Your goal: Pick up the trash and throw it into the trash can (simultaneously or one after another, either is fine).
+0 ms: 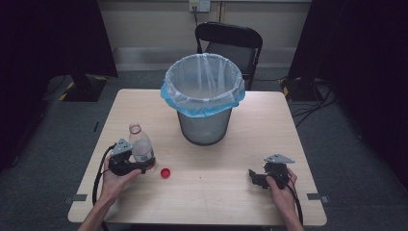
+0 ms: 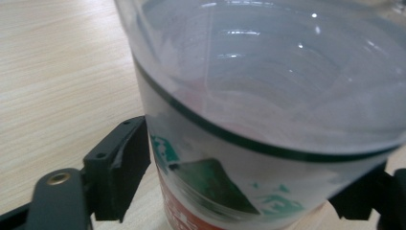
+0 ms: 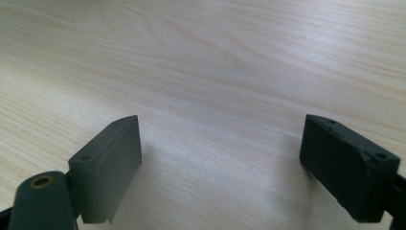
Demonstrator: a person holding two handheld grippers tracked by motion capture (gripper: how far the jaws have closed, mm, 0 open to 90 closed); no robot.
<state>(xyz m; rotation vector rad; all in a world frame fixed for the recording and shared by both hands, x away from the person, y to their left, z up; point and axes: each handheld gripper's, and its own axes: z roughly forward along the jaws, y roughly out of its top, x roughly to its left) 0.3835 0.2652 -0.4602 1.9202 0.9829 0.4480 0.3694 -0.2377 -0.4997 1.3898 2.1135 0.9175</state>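
An uncapped clear plastic bottle [image 1: 141, 144] with a white, green and red label stands upright at the table's left. My left gripper [image 1: 143, 163] reaches in from the left and is shut on its lower body. In the left gripper view the bottle [image 2: 268, 96] looms close, and the black jaws of the left gripper [image 2: 249, 191] press against both sides at the label. A small red cap [image 1: 165, 173] lies on the table just right of the bottle. My right gripper [image 1: 254, 177] rests at the table's right, pointing left. The right gripper view shows my right gripper [image 3: 222, 139] open over bare wood.
A mesh waste bin [image 1: 204, 96] lined with a clear and blue bag stands at the table's middle back. Behind the light wooden table [image 1: 231, 202] is a black folding chair [image 1: 230, 41]. Cables lie on the floor at the right.
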